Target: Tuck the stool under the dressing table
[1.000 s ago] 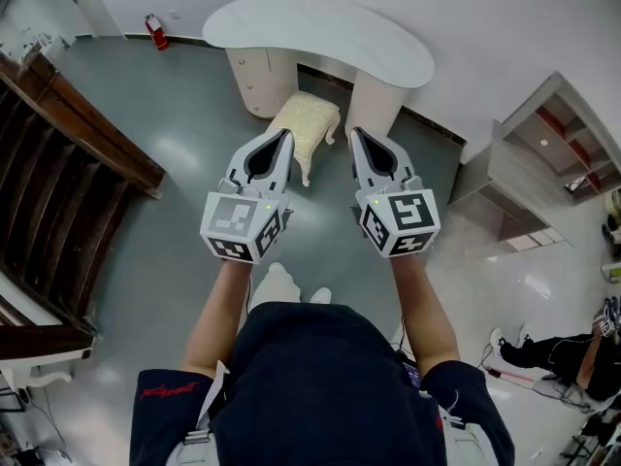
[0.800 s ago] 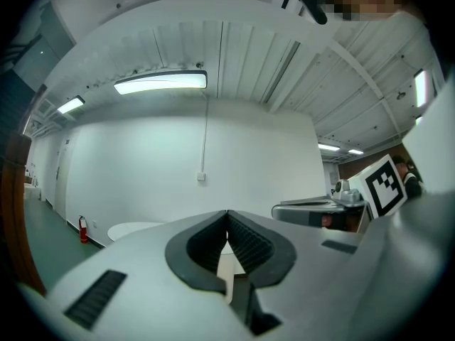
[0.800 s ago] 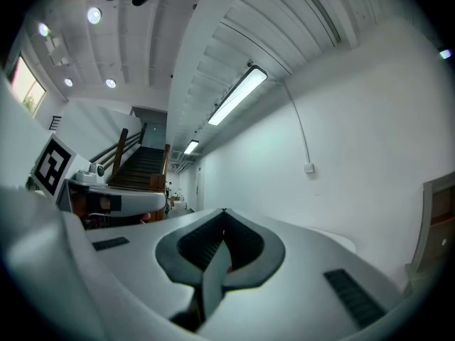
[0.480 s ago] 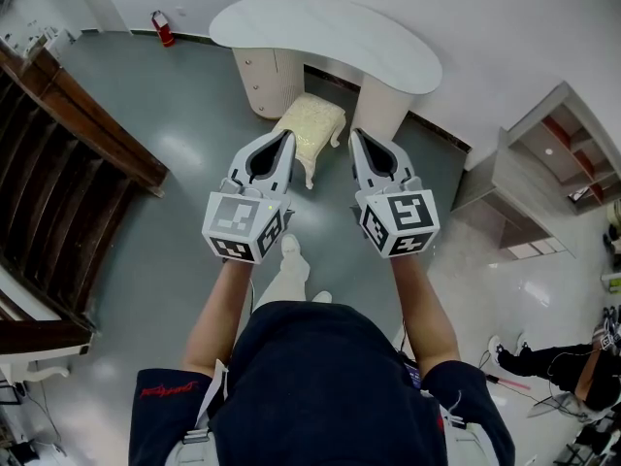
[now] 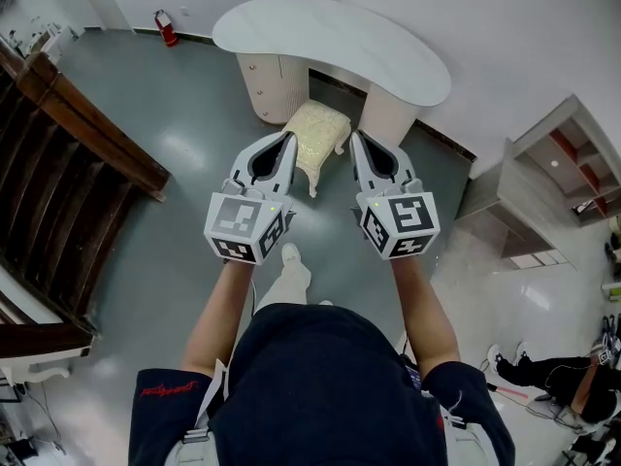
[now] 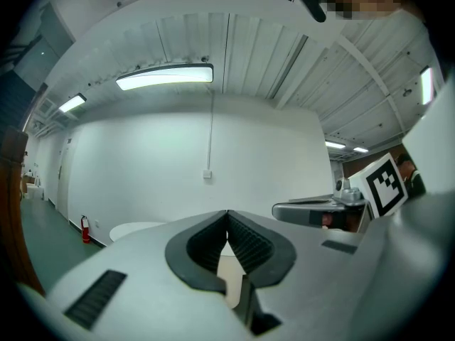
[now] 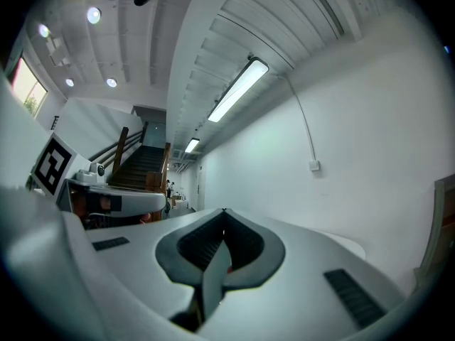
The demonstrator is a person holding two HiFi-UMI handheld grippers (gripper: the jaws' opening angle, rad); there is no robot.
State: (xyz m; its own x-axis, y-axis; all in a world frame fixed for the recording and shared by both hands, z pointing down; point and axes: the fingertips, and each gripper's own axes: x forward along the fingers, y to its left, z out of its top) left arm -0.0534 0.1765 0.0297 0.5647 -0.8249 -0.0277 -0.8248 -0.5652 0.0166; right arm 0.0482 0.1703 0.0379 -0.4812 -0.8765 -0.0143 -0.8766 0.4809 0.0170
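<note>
- My left gripper (image 5: 288, 137) and right gripper (image 5: 355, 135) both have their jaws together, with nothing held.
- I hold them side by side, just near of the stool (image 5: 318, 129).
- The stool stands at the gap between the table's (image 5: 330, 37) pedestals, mostly sticking out.

My left hand-held gripper (image 6: 227, 216) points level at a big white wall (image 6: 249, 148). Its two jaws are pressed together, and nothing sits between the dark ribbed pads (image 6: 247, 244). Low on the left I see the round white tabletop (image 6: 131, 229) of the dressing table. A red fire extinguisher (image 6: 85, 228) stands by the wall near it. A long light (image 6: 165, 77) glows on the ceiling. My right hand-held gripper (image 6: 284, 210) shows on the right side, with its marker cube (image 6: 387, 185).
</note>
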